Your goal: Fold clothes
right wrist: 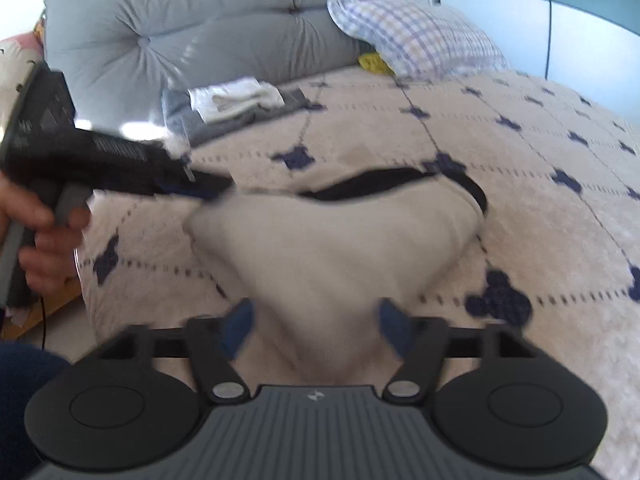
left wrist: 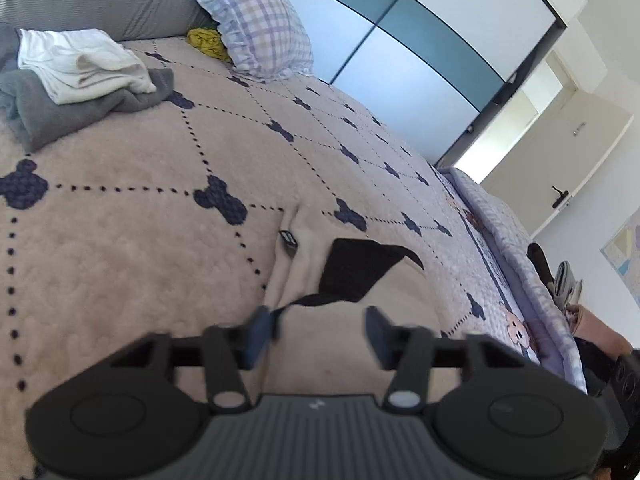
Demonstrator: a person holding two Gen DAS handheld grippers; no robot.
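Observation:
A beige garment (right wrist: pixel 332 240) with a black lining (left wrist: pixel 360 272) lies bunched on the beige bedspread (left wrist: pixel 140 240) with dark blue mouse-head marks. In the left wrist view my left gripper (left wrist: pixel 320 332) stands open just above the garment's near part, and a black edge strip runs up to its left finger (left wrist: pixel 258 334). My right gripper (right wrist: pixel 316 324) is open too, with the garment's narrow near end lying between its blue pads (right wrist: pixel 240 322), not pinched. The right wrist view also shows the left gripper's body (right wrist: pixel 100 160), held by a hand (right wrist: pixel 36 224), with its tips at the garment's left corner.
A folded white cloth on grey ones (left wrist: pixel 80 68) sits near the grey headboard cushion (right wrist: pixel 180 32). A checked pillow (left wrist: pixel 256 24) and a yellow item (left wrist: pixel 206 42) lie at the bed's head. The bed's edge (left wrist: pixel 532 272) runs along the right, with a wardrobe (left wrist: pixel 420 40) and a door (left wrist: pixel 560 168) beyond.

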